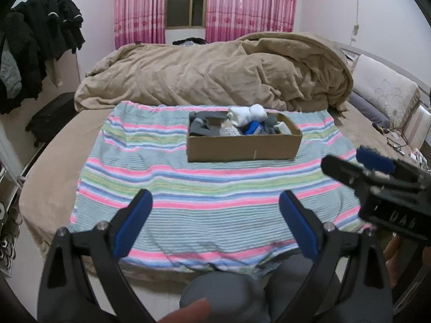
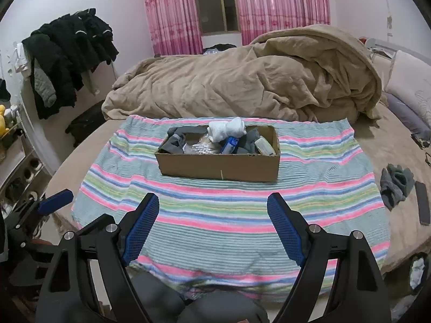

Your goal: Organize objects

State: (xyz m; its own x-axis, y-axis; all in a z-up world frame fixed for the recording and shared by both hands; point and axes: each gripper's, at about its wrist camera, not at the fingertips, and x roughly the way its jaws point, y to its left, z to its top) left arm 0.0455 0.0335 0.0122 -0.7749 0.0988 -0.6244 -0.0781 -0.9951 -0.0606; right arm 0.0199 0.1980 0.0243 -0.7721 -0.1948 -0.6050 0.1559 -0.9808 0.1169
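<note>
Both grippers, left [image 1: 215, 223] and right [image 2: 212, 226], hang spread wide and empty over the near edge of the striped towel [image 2: 229, 210]. The box [image 2: 218, 165] sits mid-towel toward the far side, stuffed with a white roll [image 2: 227, 129], grey cloth and a blue item [image 2: 230, 144]. Likely start of sorting: reach for the top white roll first, come in from above, steady the box wall with the other gripper.

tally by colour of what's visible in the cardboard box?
In the cardboard box, as far as visible:
White: 3 (rolled cloth, knit piece, small packet)
Blue: 1 (packet)
Grey: 2 (garment at left, garment at right)
Total: 6; anything buried underneath cannot be seen.
</note>
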